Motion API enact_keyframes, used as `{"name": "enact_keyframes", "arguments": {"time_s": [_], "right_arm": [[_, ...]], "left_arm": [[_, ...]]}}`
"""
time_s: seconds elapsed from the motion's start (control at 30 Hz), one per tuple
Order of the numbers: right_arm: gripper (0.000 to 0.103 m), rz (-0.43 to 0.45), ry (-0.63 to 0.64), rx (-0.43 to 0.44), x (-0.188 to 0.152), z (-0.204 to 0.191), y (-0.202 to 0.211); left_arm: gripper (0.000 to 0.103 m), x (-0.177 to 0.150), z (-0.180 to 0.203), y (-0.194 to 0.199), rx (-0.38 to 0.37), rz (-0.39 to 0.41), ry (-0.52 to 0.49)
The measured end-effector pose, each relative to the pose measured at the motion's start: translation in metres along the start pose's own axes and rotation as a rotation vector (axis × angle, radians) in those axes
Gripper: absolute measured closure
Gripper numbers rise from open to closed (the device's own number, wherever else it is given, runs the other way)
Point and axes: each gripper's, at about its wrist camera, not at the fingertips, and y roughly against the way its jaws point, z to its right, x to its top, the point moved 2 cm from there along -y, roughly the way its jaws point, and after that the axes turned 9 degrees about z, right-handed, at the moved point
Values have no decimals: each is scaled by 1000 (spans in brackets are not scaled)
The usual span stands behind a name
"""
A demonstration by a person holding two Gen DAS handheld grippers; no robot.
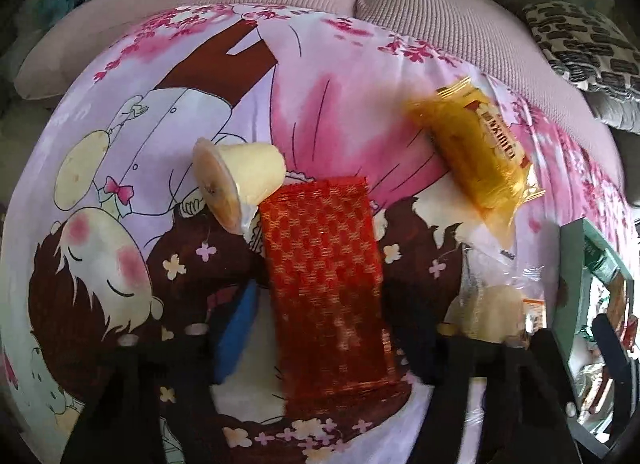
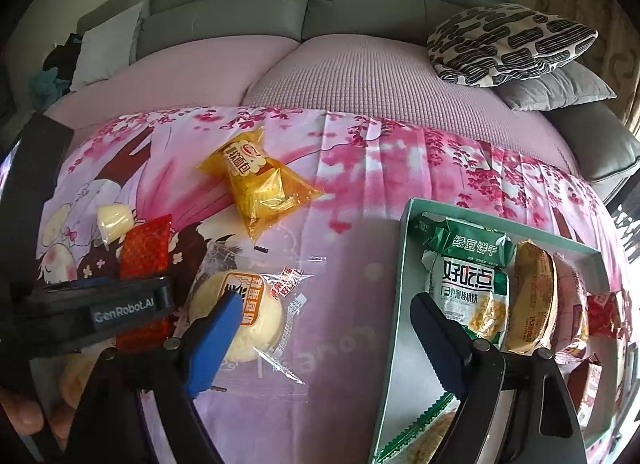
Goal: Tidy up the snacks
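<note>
A red checkered snack packet point(image 1: 328, 288) lies between the fingers of my left gripper point(image 1: 324, 328), whose jaws are open around it. It also shows in the right wrist view point(image 2: 146, 248). A pudding cup point(image 1: 236, 179) lies on its side just beyond it. A yellow bread packet point(image 1: 480, 151) lies further right, also seen in the right wrist view point(image 2: 260, 175). A clear-wrapped bun point(image 2: 244, 312) lies under my right gripper point(image 2: 332, 308), which is open and empty. A green box point(image 2: 404, 264) at right holds several packets.
Everything lies on a pink cartoon-print cloth point(image 2: 360, 167) over a pink sofa seat point(image 2: 340, 75). A patterned cushion point(image 2: 508, 43) and a grey cushion point(image 2: 560, 87) lie at back right. The left gripper's body point(image 2: 88, 308) is at the left of the right wrist view.
</note>
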Motion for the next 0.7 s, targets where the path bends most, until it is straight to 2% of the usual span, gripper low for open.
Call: {"name": "enact_keyframes", "arguments": {"time_s": [0.17,0.4,0.7], "right_arm": [[15,0,3,1,0,-1,0],[15,2,25,12,0,-8,3],[15,-68,-35,134,-8,-20,-12]], "left_arm": [[54,-3,-4,3,0,-1,3],[55,-9,-20,6,23,-25,58],[55,-3,-21,-2,45,-30,70]]}}
